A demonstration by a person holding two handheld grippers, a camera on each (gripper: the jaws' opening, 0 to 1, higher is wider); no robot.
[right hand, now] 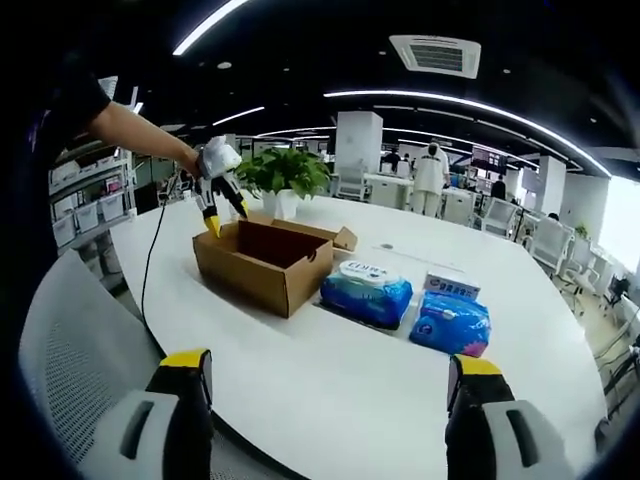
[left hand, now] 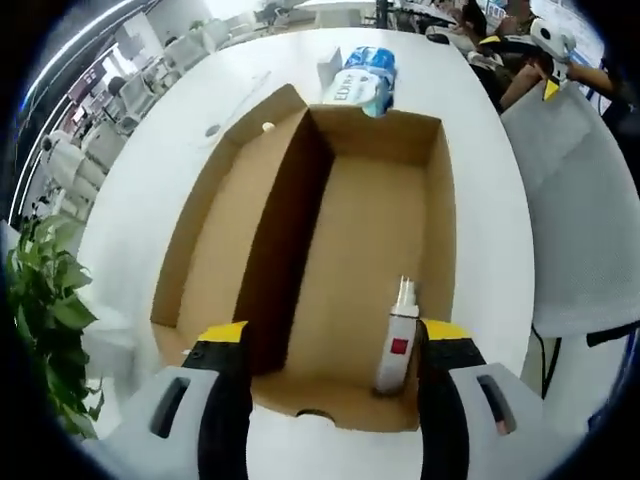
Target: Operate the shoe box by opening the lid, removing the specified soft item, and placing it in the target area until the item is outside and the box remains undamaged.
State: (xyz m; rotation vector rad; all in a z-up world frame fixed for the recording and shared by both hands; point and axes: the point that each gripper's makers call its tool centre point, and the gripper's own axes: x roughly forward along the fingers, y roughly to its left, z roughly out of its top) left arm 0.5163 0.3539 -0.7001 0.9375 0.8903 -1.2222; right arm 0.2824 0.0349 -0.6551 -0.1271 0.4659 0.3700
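Note:
An open brown cardboard box [left hand: 300,190] lies below my left gripper [left hand: 335,335], its lid flap folded out to the left. Inside it, near the right jaw, lies a white tube with a red label [left hand: 398,340]. The left jaws are spread wide above the box's near end, holding nothing. In the right gripper view the same box [right hand: 265,262] sits on the white table [right hand: 350,400], and a person's hand holds the left gripper [right hand: 218,195] over its far end. My right gripper [right hand: 332,365] is open and empty, well back from the box.
A blue wipes pack [right hand: 367,290] lies beside the box, a second blue pack [right hand: 450,322] and a small white carton [right hand: 452,285] further right. The wipes pack [left hand: 362,80] sits just beyond the box. A potted plant [right hand: 285,172] stands behind; grey chairs [right hand: 80,340] [left hand: 580,220] border the table.

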